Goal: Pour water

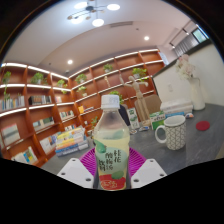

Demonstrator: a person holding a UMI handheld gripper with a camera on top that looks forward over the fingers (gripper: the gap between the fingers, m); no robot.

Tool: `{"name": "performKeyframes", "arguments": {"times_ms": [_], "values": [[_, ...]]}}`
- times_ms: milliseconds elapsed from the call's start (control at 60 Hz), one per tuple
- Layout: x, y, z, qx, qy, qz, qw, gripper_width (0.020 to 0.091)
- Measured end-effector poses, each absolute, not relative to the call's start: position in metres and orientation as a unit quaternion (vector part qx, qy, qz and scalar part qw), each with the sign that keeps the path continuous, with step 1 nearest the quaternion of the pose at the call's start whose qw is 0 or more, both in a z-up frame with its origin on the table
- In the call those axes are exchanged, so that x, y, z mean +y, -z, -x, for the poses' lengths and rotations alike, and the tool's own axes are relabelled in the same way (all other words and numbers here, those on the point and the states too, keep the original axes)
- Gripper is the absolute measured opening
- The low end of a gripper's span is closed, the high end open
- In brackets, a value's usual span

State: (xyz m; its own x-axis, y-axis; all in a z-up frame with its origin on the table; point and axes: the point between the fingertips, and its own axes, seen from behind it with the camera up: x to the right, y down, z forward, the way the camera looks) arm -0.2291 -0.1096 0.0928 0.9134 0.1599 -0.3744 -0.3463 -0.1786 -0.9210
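Observation:
A clear plastic bottle (111,140) with a white cap and a white, green and red label stands upright between my fingers, and my gripper (112,168) is shut on it: the pink pads (89,163) press its lower body from both sides. Its base is hidden behind the fingers. Beyond the bottle and off to the right, a white mug (173,131) with a green rim and a handle on its left rests on the grey table (190,165). The mug stands clear of the bottle.
Wooden bookshelves (60,100) with books and green plants line the far wall. A small box or pack (134,117) sits on the table behind the bottle. A red object (204,126) lies to the right of the mug.

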Motion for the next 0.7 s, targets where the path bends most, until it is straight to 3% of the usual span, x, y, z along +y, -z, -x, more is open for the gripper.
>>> {"name": "performKeyframes", "arguments": {"times_ms": [417,433,533,700], "values": [[-0.056,-0.169,0.183,0.420,-0.504,0.573,0.491,0.0368],[-0.041,-0.161,0.172,0.426,-0.514,0.562,0.487,0.0367],[-0.047,-0.181,0.168,0.481,-0.552,0.517,0.444,0.0368],[-0.033,-0.189,0.144,0.552,-0.603,0.438,0.373,0.0389]]}}
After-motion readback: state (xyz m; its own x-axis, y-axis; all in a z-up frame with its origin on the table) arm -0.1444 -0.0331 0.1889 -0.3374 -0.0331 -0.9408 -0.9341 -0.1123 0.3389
